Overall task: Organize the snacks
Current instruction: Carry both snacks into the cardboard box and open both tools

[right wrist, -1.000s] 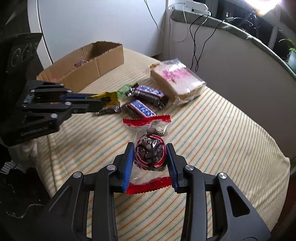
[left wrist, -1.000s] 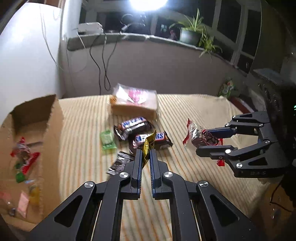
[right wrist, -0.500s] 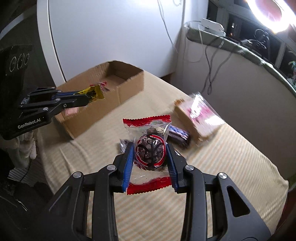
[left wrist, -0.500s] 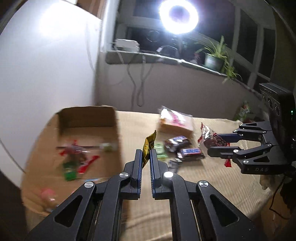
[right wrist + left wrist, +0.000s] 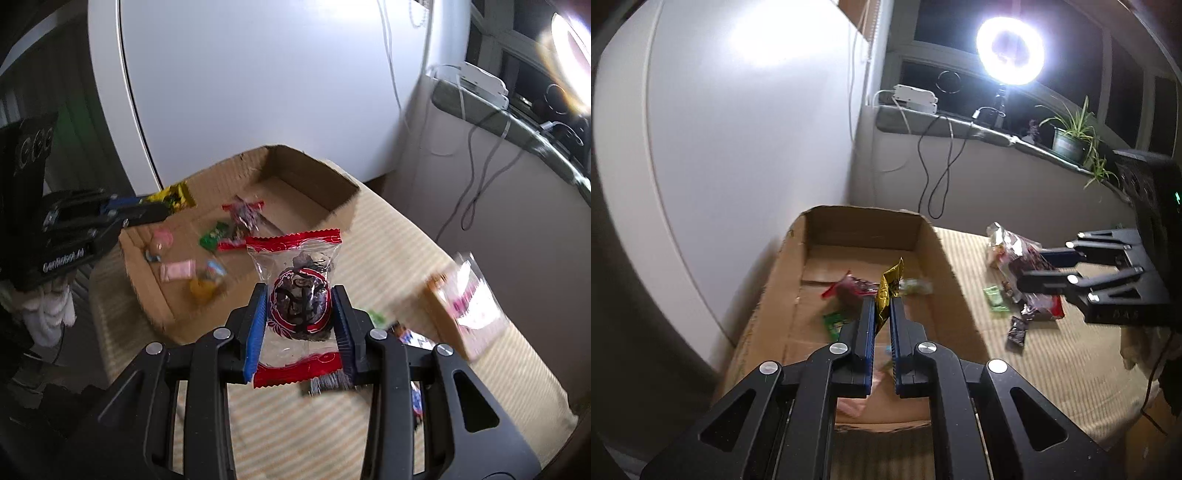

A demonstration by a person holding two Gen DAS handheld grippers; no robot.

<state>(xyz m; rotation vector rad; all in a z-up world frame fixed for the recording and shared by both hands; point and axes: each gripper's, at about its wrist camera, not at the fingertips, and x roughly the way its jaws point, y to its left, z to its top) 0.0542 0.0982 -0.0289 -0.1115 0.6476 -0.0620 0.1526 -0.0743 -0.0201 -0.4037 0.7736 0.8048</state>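
Note:
My left gripper (image 5: 882,314) is shut on a yellow snack wrapper (image 5: 891,287) and hangs over the open cardboard box (image 5: 849,225), which holds several small snacks. In the right wrist view the left gripper (image 5: 162,206) shows at the box's left side. My right gripper (image 5: 299,314) is shut on a clear packet with red ends (image 5: 295,269) and a dark round sweet inside, just right of the box (image 5: 314,162). In the left wrist view the right gripper (image 5: 1027,269) hovers above the striped cloth.
Loose snacks stay on the striped table cloth (image 5: 1052,369): a green sweet (image 5: 995,297), a dark wrapper (image 5: 1017,330) and a bagged sandwich cake (image 5: 465,306). A white panel (image 5: 738,147) stands behind the box. A ring light (image 5: 1010,50), cables and a plant (image 5: 1071,136) line the sill.
Both grippers have swung left from the snack pile towards the box, each still holding its snack. The left one has gone from above the cloth to above the box.

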